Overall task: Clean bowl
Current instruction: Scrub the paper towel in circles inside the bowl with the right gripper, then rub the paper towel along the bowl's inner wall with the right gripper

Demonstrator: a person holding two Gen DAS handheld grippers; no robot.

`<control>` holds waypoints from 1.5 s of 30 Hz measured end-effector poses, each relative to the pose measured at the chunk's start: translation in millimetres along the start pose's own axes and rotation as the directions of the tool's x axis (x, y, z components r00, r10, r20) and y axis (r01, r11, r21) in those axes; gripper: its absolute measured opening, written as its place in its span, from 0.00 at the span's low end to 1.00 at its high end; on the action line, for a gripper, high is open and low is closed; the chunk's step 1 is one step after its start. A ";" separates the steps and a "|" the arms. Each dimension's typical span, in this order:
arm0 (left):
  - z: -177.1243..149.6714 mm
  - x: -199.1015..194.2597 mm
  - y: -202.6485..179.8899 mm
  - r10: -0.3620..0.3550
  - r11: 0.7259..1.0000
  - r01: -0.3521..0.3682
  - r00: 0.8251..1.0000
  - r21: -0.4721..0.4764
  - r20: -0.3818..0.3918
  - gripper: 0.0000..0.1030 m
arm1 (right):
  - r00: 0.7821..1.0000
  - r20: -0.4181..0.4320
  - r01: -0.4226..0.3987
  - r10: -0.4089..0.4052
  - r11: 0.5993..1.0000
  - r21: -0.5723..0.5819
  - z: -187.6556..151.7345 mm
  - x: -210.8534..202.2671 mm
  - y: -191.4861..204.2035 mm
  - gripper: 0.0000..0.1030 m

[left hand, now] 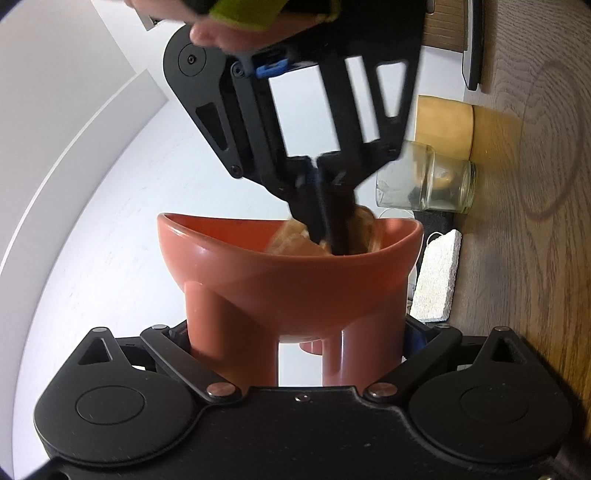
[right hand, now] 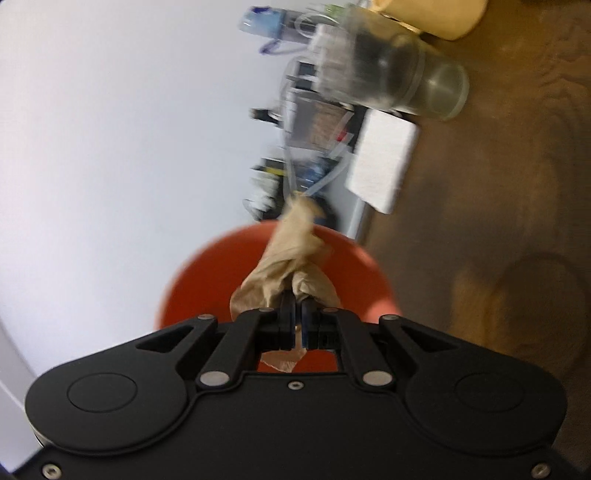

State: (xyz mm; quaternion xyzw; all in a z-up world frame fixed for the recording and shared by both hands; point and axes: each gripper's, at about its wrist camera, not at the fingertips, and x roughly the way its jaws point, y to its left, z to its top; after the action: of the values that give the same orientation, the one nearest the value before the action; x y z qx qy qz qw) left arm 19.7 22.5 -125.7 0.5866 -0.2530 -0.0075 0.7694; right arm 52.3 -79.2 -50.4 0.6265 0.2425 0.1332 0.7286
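Note:
A red bowl (left hand: 288,266) on stubby legs is held off the table, and my left gripper (left hand: 297,332) is shut on those legs from both sides. From above, my right gripper (left hand: 332,236) reaches into the bowl, shut on a crumpled brown paper towel (left hand: 291,240). In the right wrist view the paper towel (right hand: 291,254) sticks out ahead of the shut right gripper (right hand: 298,299), over the blurred inside of the bowl (right hand: 207,280). A hand in a green sleeve (left hand: 240,22) holds the right gripper.
A glass jar (left hand: 436,181) and a tan wooden cylinder (left hand: 443,125) stand on the wooden table (left hand: 535,221). A white block (left hand: 436,277) lies near the bowl. In the right wrist view, cables and small items (right hand: 295,147) sit beyond the jar (right hand: 388,70) and white block (right hand: 384,162).

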 end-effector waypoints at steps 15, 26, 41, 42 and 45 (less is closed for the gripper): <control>0.3 -1.2 -0.5 0.001 1.000 -0.001 1.000 0.001 -0.002 0.93 | 0.966 -0.070 -0.253 0.250 0.967 -0.028 -8.9 9.7 10.6 0.05; -1.6 -1.6 -1.6 0.001 1.000 -0.001 1.000 0.001 -0.003 0.93 | 0.993 0.064 -0.093 0.102 0.985 -0.143 6.8 -5.5 11.8 0.05; -0.4 -0.8 -1.8 0.001 1.000 -0.001 1.000 0.003 -0.005 0.93 | 0.981 -0.134 -0.162 0.139 0.970 -0.180 -5.9 9.0 13.1 0.05; -0.4 -0.8 -1.8 0.001 1.000 -0.001 1.000 0.003 -0.005 0.93 | 0.980 -0.120 -0.181 0.159 0.962 -0.204 -7.3 7.4 16.3 0.05; -0.5 -0.9 -1.8 0.001 1.000 -0.001 1.000 0.003 -0.005 0.93 | 0.977 -0.072 -0.215 0.203 0.939 -0.268 -11.4 1.9 25.2 0.05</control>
State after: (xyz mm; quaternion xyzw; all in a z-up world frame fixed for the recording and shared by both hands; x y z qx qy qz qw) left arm 19.7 22.6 -127.8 0.5874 -0.2512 -0.0052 0.7693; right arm 50.7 -64.1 -27.3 0.5389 0.1697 0.2555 0.7846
